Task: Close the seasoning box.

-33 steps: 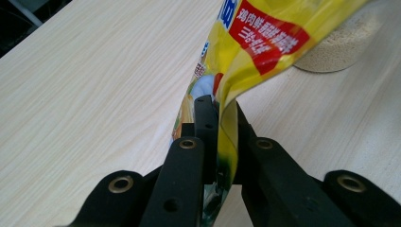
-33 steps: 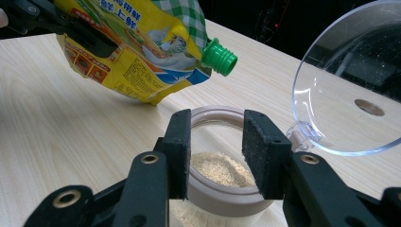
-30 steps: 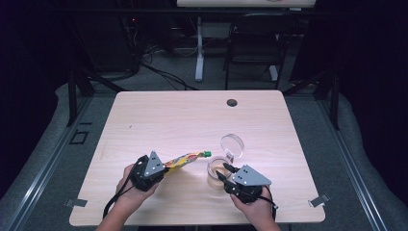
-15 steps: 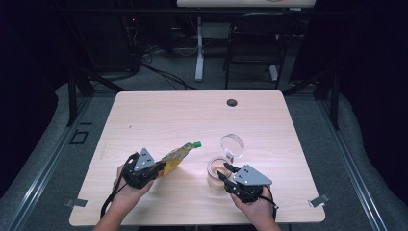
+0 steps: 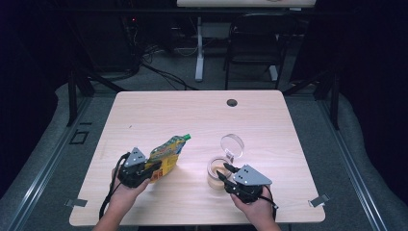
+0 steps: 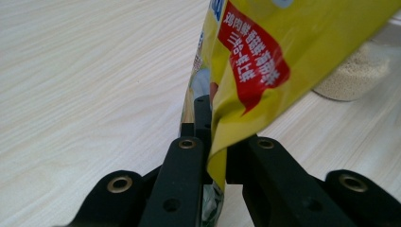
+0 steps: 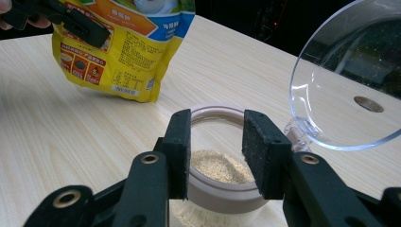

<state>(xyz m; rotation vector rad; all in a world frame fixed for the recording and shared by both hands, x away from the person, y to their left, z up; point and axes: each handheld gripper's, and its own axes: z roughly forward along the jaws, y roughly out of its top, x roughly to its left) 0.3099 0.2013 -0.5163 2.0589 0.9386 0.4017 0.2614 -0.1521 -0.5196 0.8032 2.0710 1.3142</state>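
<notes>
Left gripper (image 5: 156, 169) fingers clamped on soft, slippery pouch (image 5: 168, 150), lower left; right gripper (image 5: 222, 172) fingers half-open, straddling rigid jar (image 5: 216, 168) rim.

Left gripper (image 6: 215, 156), jaws rising from 6 o'clock, pinched tight on the lower edge of a yellow pouch (image 6: 283, 42) with a red label. Jar of pale granules (image 6: 354, 71) at 2 o'clock on the light wooden table (image 6: 85, 75).

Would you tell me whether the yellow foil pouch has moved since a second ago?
Yes. The yellow foil pouch in the left gripper has swung away from the clear jar, its green spout now pointing up-table.
</notes>
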